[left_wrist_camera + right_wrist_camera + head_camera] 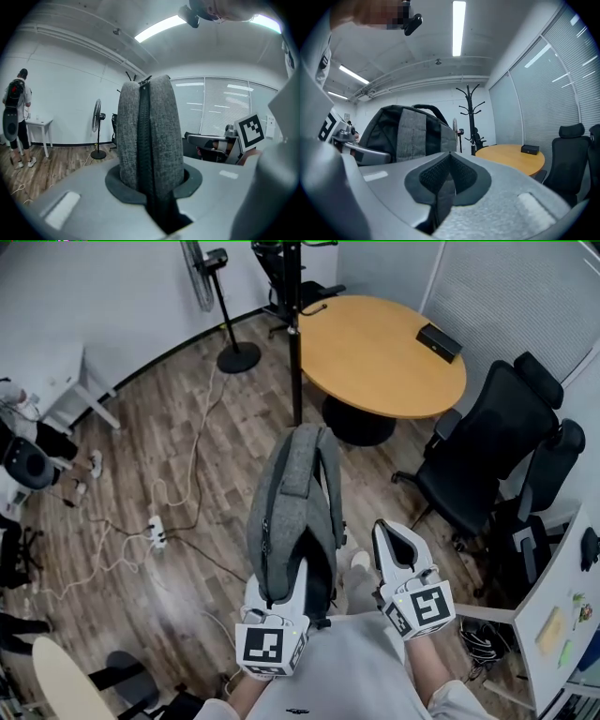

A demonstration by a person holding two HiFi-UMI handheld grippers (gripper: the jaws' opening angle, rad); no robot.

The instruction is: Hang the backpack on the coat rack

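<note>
A grey backpack [291, 512] with black straps hangs upright in front of me, and my left gripper [284, 592] is shut on its lower part. In the left gripper view the backpack's zipped grey edge [149, 140] stands pinched between the pads. My right gripper [390, 540] is beside the backpack on its right, shut with nothing in it; in its own view the backpack [408, 133] is to the left of the closed pads [461, 176]. The black coat rack [295, 352] stands ahead by the round table, and its hooks [468, 110] show in the right gripper view.
A round wooden table [384, 352] with a black box [439, 341] lies just right of the rack. Black office chairs [487, 456] stand at the right. A fan stand [234, 343] is at the far left, cables and a power strip [156, 532] on the floor. A person [16, 117] stands at a white table.
</note>
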